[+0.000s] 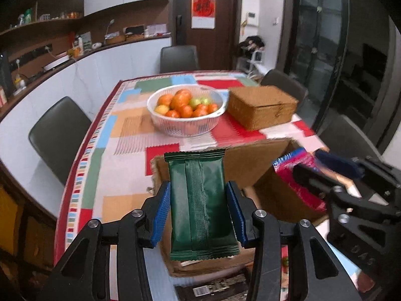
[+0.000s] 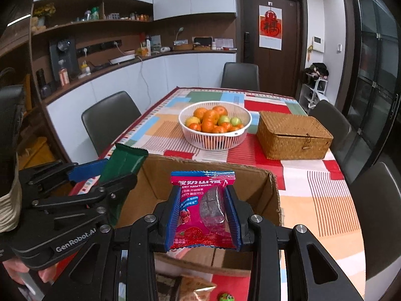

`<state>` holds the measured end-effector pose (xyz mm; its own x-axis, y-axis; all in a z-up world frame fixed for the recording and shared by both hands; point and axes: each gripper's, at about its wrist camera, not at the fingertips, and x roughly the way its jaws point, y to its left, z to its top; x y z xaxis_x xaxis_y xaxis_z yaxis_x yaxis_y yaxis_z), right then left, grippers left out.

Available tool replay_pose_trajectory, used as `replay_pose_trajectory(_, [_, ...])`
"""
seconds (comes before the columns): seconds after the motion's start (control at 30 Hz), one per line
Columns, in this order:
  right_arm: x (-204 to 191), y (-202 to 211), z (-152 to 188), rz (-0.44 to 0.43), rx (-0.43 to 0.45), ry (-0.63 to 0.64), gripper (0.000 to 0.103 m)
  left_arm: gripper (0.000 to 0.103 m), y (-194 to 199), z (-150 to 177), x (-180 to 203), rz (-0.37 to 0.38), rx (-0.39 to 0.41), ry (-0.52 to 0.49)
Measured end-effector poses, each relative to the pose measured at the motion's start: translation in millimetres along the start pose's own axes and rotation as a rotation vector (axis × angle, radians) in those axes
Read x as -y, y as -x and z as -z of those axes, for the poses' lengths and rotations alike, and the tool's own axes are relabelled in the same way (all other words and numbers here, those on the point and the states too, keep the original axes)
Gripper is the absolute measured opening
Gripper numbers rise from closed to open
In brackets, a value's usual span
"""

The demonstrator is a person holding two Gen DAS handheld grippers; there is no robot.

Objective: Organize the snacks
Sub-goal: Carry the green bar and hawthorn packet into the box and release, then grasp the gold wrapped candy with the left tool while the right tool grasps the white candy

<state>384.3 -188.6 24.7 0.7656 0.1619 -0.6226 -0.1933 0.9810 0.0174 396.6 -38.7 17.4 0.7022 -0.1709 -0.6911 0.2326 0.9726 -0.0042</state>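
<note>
My left gripper (image 1: pixel 198 210) is shut on a dark green snack packet (image 1: pixel 200 200) and holds it above the near left corner of an open cardboard box (image 1: pixel 253 160). My right gripper (image 2: pixel 203 213) is shut on a pink hawthorn snack packet (image 2: pixel 200 210) and holds it over the same cardboard box (image 2: pixel 200 173). In the left wrist view the right gripper (image 1: pixel 325 173) with the pink packet (image 1: pixel 295 175) is over the box at the right. In the right wrist view the left gripper (image 2: pixel 100 173) with the green packet (image 2: pixel 122 163) is at the box's left edge.
A white basket of oranges (image 2: pixel 215 128) and a shut woven box (image 2: pixel 293 134) stand beyond the cardboard box on the patchwork tablecloth (image 2: pixel 325 200). Dark chairs (image 2: pixel 110 118) ring the table. More snack packets (image 2: pixel 195 288) lie on the table below my grippers.
</note>
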Motion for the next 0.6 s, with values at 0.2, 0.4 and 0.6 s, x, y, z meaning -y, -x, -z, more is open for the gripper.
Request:
replay_pose_trajectory(0.2, [7.7, 4.2, 8.4, 0.056, 0.013, -0.012, 0.057, 0.056, 23.3, 17.6, 0.9, -0.014, 0.038, -0.018])
replay_pose_trajectory(0.4, [12.2, 36.7, 26.0, 0.048, 0.046, -0.023, 0.057, 0.057, 69.5, 38.1, 14.4, 0.006, 0.105, -0.053])
replay_pose_trajectory(0.6, [17.1, 77.4, 48.3, 0.036, 0.091, -0.033, 0.057, 0.057, 104.2, 64.2, 36.1, 0.073, 0.122, -0.08])
